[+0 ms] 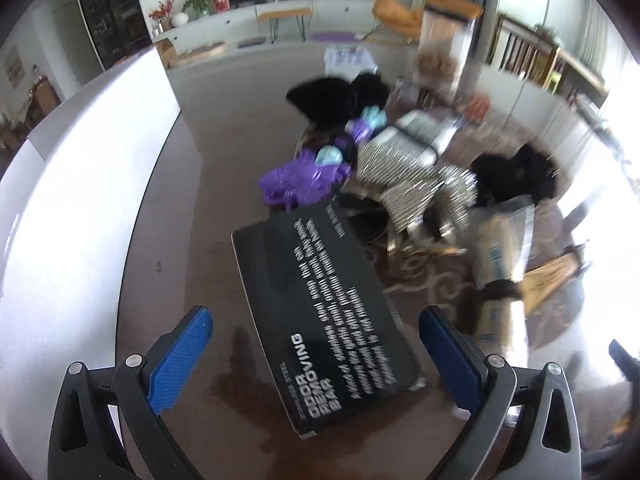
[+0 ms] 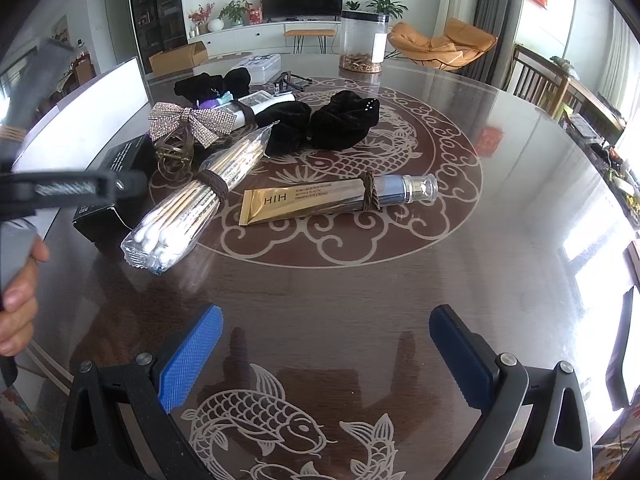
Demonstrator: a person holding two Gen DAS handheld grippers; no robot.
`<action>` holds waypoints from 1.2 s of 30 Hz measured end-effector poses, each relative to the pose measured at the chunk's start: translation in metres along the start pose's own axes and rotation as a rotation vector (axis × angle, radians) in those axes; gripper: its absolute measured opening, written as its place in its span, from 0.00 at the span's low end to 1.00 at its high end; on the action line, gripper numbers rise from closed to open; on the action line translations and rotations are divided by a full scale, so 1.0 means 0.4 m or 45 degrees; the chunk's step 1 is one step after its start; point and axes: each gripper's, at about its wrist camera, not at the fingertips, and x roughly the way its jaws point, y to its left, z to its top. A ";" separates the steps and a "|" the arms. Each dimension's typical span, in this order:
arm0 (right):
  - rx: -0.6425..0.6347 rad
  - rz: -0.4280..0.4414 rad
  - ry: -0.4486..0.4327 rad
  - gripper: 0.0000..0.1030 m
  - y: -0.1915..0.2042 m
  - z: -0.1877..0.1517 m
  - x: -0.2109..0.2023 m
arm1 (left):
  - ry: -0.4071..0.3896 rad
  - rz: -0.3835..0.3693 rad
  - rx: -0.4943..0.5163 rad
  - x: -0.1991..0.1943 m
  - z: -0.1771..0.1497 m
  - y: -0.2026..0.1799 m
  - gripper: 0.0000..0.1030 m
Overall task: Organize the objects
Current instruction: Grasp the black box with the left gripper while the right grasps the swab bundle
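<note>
Both tongs are seen spread wide, nothing being gripped by either. Between the blue pads of the left gripper (image 1: 316, 356) a black box (image 1: 320, 316) printed "ODOR REMOVING BAR" is framed, lying flat on the dark table (image 1: 192, 240); whether it is touched by the pads cannot be told. Ahead of that box, slightly to the right, a rhinestone bow (image 1: 408, 176) is found, with a crumpled purple bag (image 1: 300, 182) just to its left and black velvet pieces (image 1: 340, 100) farther on; this view is blurred.

Only bare glossy tabletop with fish patterns (image 2: 320, 288) is framed between the pads of the right gripper (image 2: 326, 354). Ahead and to the left, a clear packet of cotton swabs (image 2: 192, 200) bound by a brown hair tie is laid diagonally. Ahead and just right of it, a gold cream tube (image 2: 316, 200), likewise banded, is set apart from the swabs. Beyond these, a black velvet bow (image 2: 320, 124) is placed. At the far edge a clear canister (image 2: 362, 44) is stood. At the left edge a hand (image 2: 16, 300) is seen around the other tool's handle.
</note>
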 end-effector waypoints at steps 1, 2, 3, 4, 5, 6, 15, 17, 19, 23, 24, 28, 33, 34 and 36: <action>0.000 0.002 0.000 1.00 0.000 0.000 0.000 | 0.011 0.011 -0.002 0.007 0.001 0.003 1.00; 0.000 0.004 0.001 1.00 0.000 0.001 0.000 | 0.023 0.017 -0.005 0.015 -0.001 0.006 1.00; -0.001 0.005 0.001 1.00 0.001 0.001 0.000 | 0.039 0.018 -0.009 0.024 -0.004 0.009 1.00; -0.002 0.006 0.001 1.00 0.001 0.001 0.000 | 0.050 0.010 -0.018 0.030 -0.006 0.013 1.00; -0.004 0.007 0.002 1.00 0.001 0.001 0.000 | 0.045 -0.001 -0.032 0.031 -0.007 0.018 1.00; -0.005 0.007 0.002 1.00 0.002 0.001 0.000 | 0.048 -0.012 -0.044 0.034 -0.006 0.022 1.00; 0.019 -0.006 0.048 1.00 -0.009 -0.002 0.019 | -0.032 -0.045 -0.051 0.039 -0.028 0.030 1.00; 0.037 -0.005 0.055 1.00 -0.017 -0.003 0.021 | -0.039 -0.054 -0.031 0.037 -0.035 0.033 1.00; 0.063 -0.002 0.051 1.00 -0.028 -0.004 0.019 | 0.000 -0.066 -0.012 0.037 -0.030 0.040 1.00; 0.135 -0.001 0.057 1.00 -0.056 -0.005 0.020 | -0.045 -0.078 0.014 0.017 -0.034 0.062 0.64; 0.146 -0.002 0.063 1.00 -0.061 -0.006 0.022 | -0.063 -0.083 0.034 0.010 -0.040 0.063 0.57; 0.149 -0.006 0.046 1.00 -0.061 -0.002 0.013 | -0.083 -0.096 0.052 -0.007 -0.084 0.076 0.57; 0.222 0.251 -0.014 1.00 -0.014 0.051 -0.020 | -0.116 -0.106 0.060 -0.047 -0.172 0.081 0.57; 0.226 0.288 0.018 1.00 0.006 0.073 -0.006 | -0.117 -0.109 0.056 -0.049 -0.172 0.077 0.57; 0.204 0.329 0.086 0.97 0.062 0.127 0.034 | -0.114 -0.112 0.055 -0.050 -0.182 0.074 0.57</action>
